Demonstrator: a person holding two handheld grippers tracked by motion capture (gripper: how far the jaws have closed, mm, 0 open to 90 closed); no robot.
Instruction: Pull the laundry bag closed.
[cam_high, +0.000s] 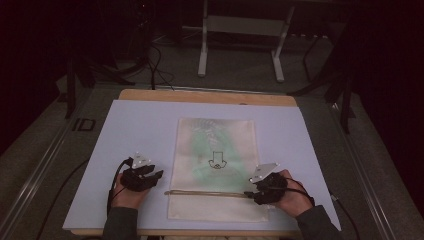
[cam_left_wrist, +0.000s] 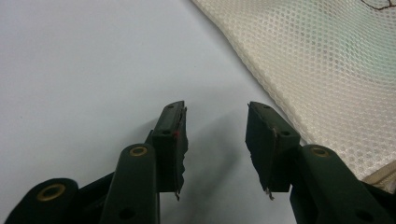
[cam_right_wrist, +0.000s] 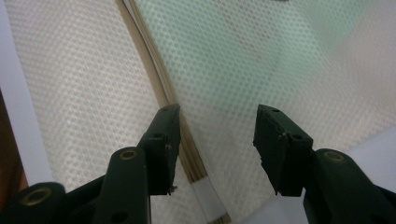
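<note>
My mesh bag (cam_high: 215, 167) lies flat mid-table; left gripper (cam_left_wrist: 215, 140) gapes empty just beside it; right gripper (cam_right_wrist: 217, 144), jaws wide, hovers over its zipper (cam_right_wrist: 161, 100); closing carelessly could snag mesh instead.

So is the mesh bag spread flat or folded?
Spread flat: the mesh bag lies full-length on the white sheet, with no fold visible.

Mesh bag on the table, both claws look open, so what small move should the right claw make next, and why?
Probably ease the right claw down and close it on the zipper strip of the mesh bag. Its jaws stand open with nothing between them, right at the strip's end, while the left claw waits open beside the bag's edge.
</note>
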